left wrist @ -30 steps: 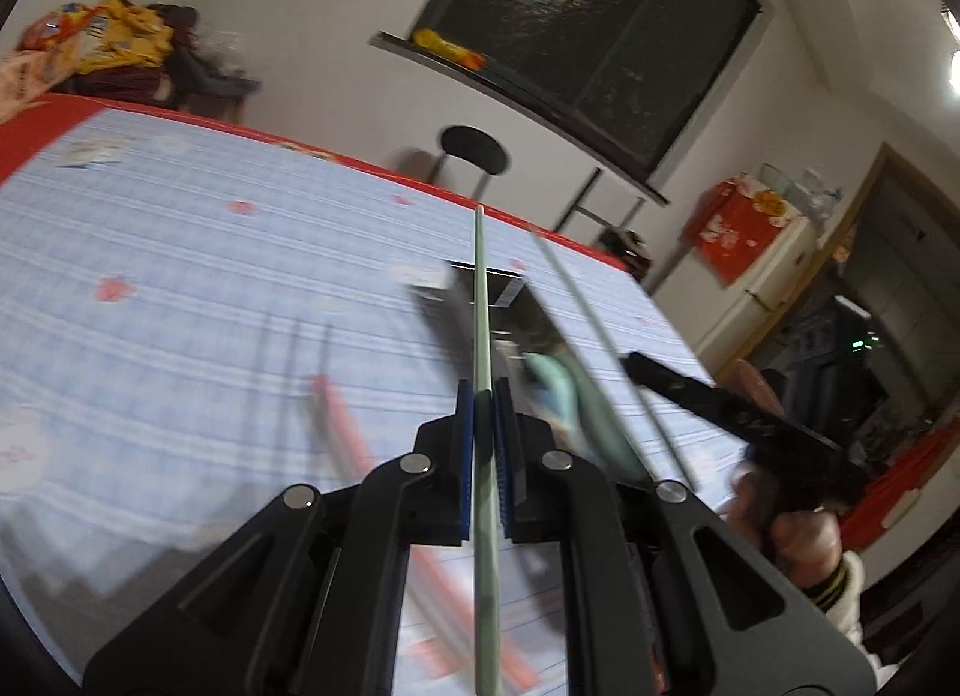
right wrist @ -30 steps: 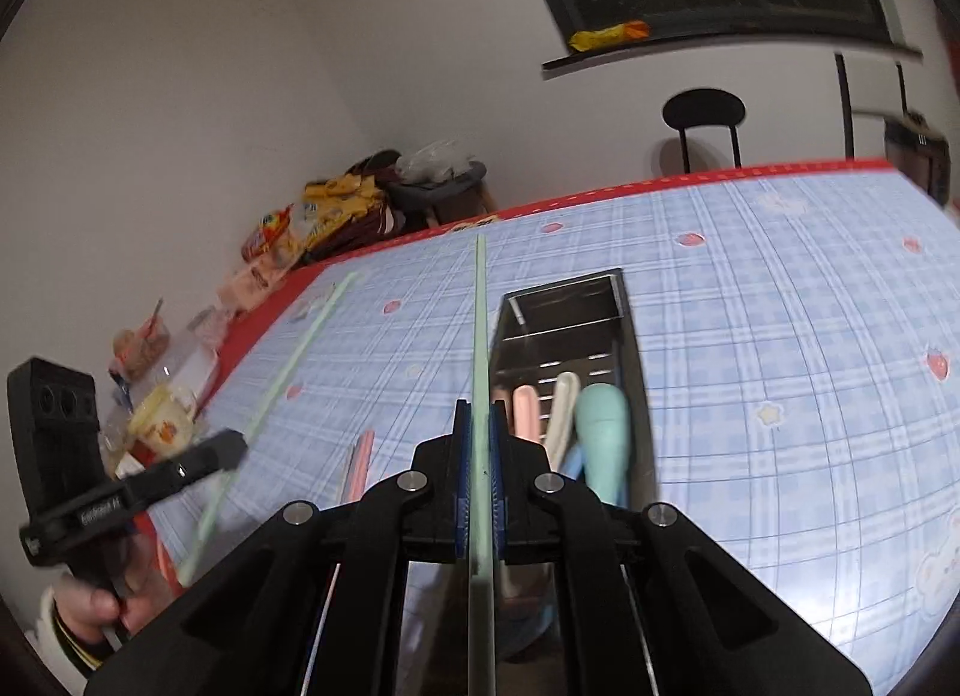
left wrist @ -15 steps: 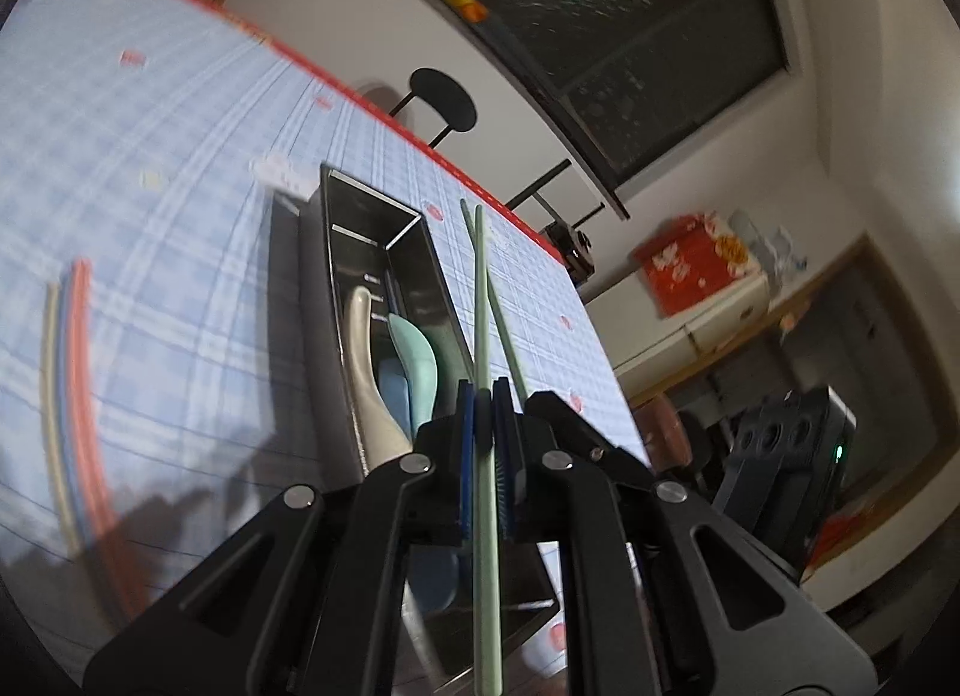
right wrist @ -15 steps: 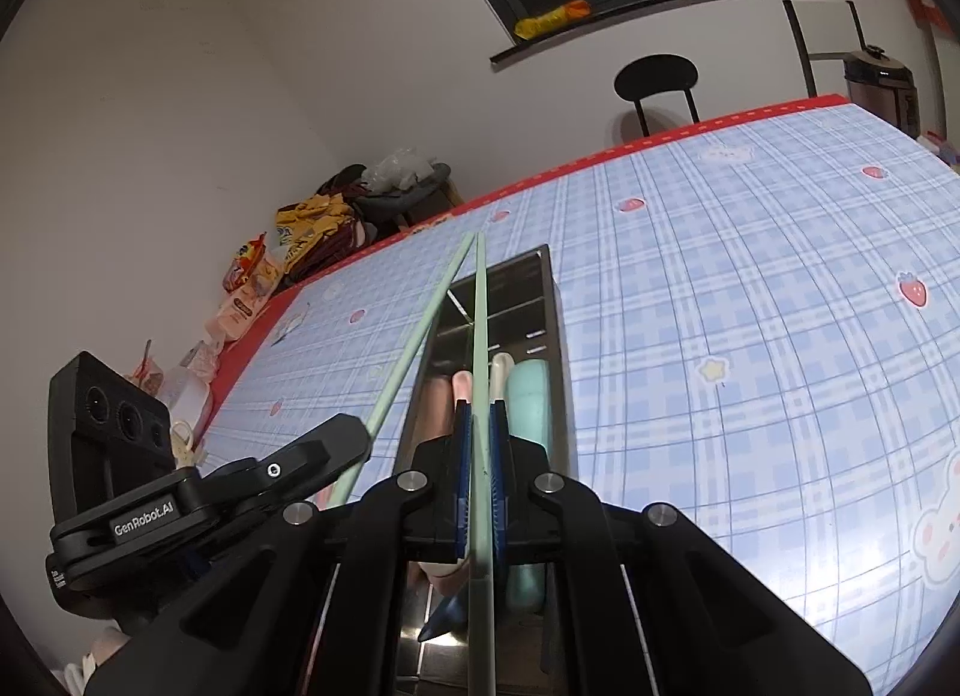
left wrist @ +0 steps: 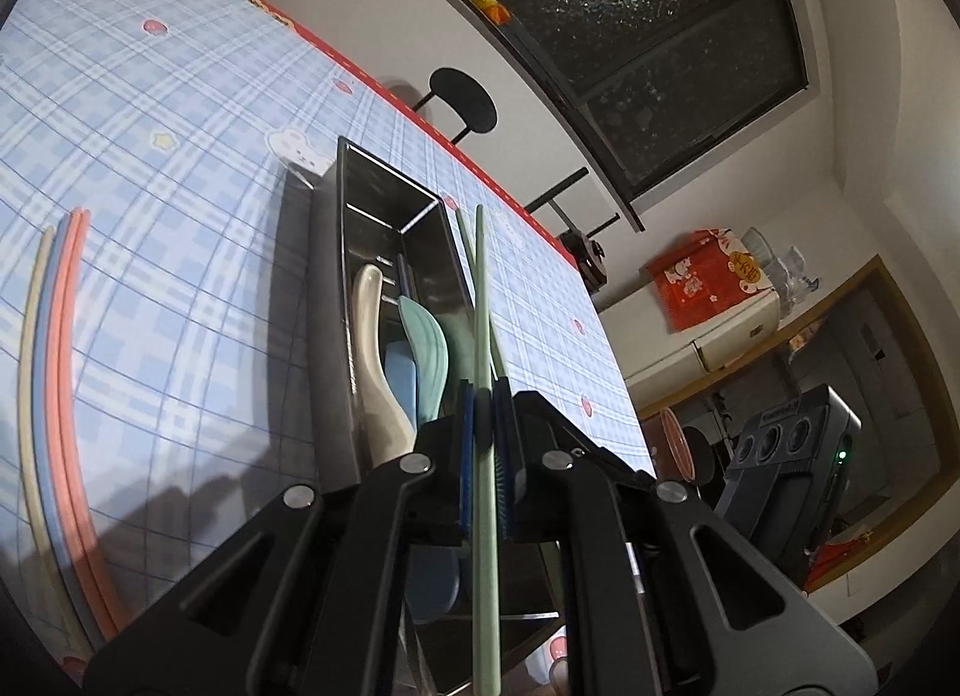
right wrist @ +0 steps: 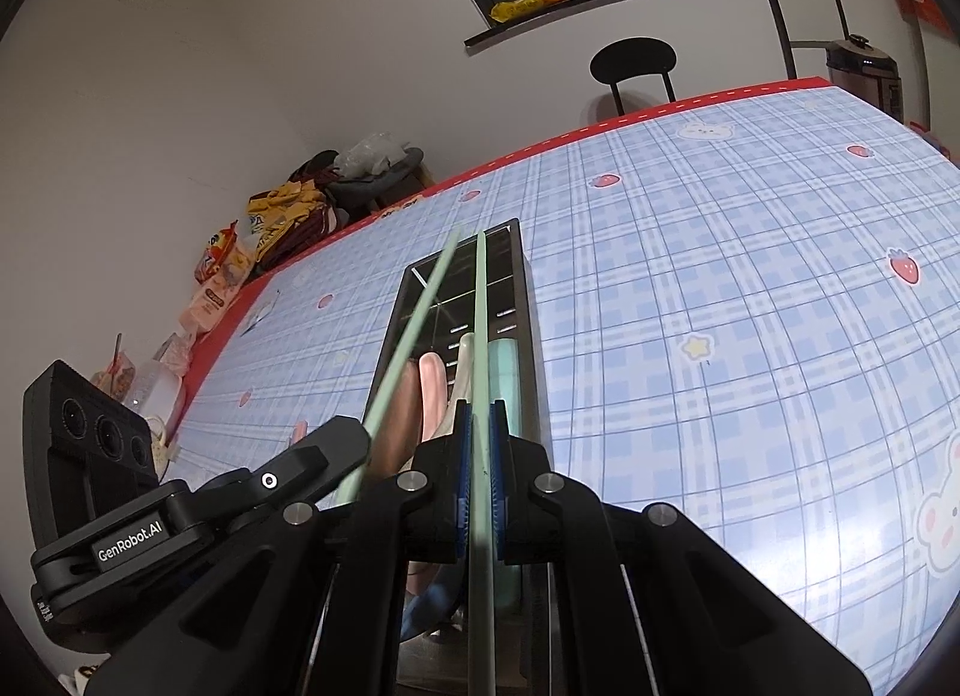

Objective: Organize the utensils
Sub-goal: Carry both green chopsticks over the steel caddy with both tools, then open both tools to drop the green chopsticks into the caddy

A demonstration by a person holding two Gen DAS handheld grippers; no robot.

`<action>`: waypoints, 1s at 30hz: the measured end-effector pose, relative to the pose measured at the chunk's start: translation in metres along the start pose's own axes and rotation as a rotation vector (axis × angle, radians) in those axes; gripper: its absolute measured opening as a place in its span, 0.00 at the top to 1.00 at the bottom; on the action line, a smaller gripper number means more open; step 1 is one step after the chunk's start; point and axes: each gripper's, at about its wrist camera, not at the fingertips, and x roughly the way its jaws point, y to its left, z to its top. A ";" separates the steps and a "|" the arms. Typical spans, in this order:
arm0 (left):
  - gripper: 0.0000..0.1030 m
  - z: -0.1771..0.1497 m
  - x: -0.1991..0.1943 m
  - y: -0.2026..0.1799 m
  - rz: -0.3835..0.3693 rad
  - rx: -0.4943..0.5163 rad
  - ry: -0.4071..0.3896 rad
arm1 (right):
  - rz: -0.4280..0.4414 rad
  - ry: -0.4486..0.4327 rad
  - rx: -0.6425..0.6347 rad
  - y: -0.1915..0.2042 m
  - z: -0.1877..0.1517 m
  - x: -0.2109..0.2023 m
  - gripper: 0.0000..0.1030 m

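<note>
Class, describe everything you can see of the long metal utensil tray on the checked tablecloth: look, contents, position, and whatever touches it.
The long metal utensil tray is a narrow, dark, shiny steel trough with straight walls and slots in its floor. It lies flat on the blue checked tablecloth. Inside lie pastel spoons: cream, mint, pink and a blue one beneath. Two pale green chopsticks, one clamped in each gripper, hang above it; whether they touch it is unclear.

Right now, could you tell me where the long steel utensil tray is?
The long steel utensil tray sits mid-table on the blue checked tablecloth, directly beneath both held green chopsticks.
</note>
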 end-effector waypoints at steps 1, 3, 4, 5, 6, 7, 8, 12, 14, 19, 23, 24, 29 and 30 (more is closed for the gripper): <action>0.90 0.000 -0.001 0.000 0.002 0.000 -0.003 | -0.001 -0.001 -0.001 0.000 0.000 0.000 0.94; 0.90 0.000 -0.001 0.001 0.004 0.002 -0.006 | -0.002 0.002 -0.003 0.001 0.000 0.002 0.94; 0.90 0.000 -0.001 0.001 0.006 0.004 -0.005 | -0.001 0.004 -0.002 0.001 0.000 0.002 0.94; 0.90 0.000 0.000 0.001 0.010 0.004 -0.003 | -0.002 0.006 -0.003 0.000 0.000 0.002 0.94; 0.90 -0.001 -0.001 0.001 0.012 0.003 -0.004 | -0.002 0.007 -0.004 0.000 0.000 0.002 0.94; 0.90 -0.002 -0.002 0.003 0.016 0.002 -0.006 | -0.003 0.008 -0.004 0.000 -0.001 0.003 0.94; 0.90 -0.002 -0.002 0.003 0.020 0.000 -0.008 | -0.004 0.009 -0.004 0.000 -0.001 0.003 0.94; 0.90 -0.003 -0.002 0.006 0.029 -0.008 -0.013 | -0.010 0.015 -0.006 0.000 -0.001 0.006 0.94; 0.90 -0.004 -0.003 0.006 0.033 -0.013 -0.017 | -0.014 0.019 -0.007 0.000 -0.002 0.007 0.94; 0.90 -0.009 0.000 0.009 0.047 -0.025 -0.011 | -0.031 0.023 -0.008 0.000 -0.003 0.010 0.94; 0.91 -0.009 0.001 0.012 0.055 -0.036 -0.010 | -0.036 0.019 -0.004 0.000 -0.004 0.010 0.93; 0.91 -0.008 0.000 0.011 0.055 -0.033 -0.012 | -0.036 0.017 -0.004 0.000 -0.004 0.009 0.93; 0.83 -0.007 -0.004 0.008 0.072 -0.003 -0.031 | -0.045 0.008 -0.012 0.001 -0.003 0.006 0.90; 0.81 -0.005 -0.006 0.007 0.076 0.003 -0.039 | -0.049 0.005 -0.015 0.001 -0.002 0.005 0.84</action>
